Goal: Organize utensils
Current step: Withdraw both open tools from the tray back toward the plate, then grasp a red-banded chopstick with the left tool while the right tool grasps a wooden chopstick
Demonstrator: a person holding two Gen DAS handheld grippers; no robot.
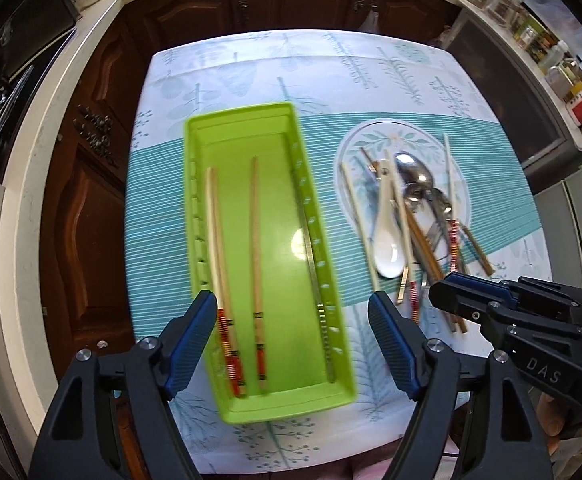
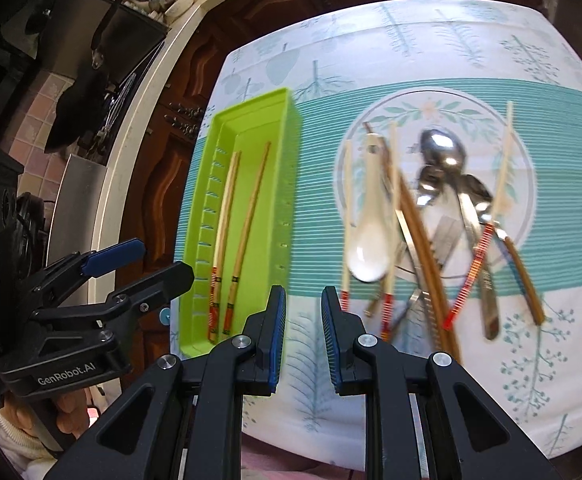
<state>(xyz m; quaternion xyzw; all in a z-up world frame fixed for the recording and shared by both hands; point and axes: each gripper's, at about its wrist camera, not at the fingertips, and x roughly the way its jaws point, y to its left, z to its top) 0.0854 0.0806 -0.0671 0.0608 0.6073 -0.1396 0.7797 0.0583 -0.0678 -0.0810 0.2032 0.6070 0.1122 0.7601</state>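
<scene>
Lying in green tray (image 1: 323, 248): 2 chopsticks (image 1: 255, 240); 1 white spoon (image 2: 369, 236) on plate (image 2: 525, 184); left tongs (image 1: 293, 344) wide open, right tongs (image 2: 303, 340) part-open, both empty.

Left claw (image 1: 293, 334) spread wide, empty; right claw (image 2: 304, 330) narrowly parted, empty.

On the table (image 1: 371, 64) I see the tray (image 1: 247, 118) to the left and the plate (image 1: 465, 204) to its right, apart. Two chopsticks (image 1: 255, 240) lie lengthwise in the tray. The ceramic spoon (image 1: 387, 248), metal spoons (image 1: 415, 172) and more chopsticks are piled on the plate, their near ends overhanging the rim.
</scene>
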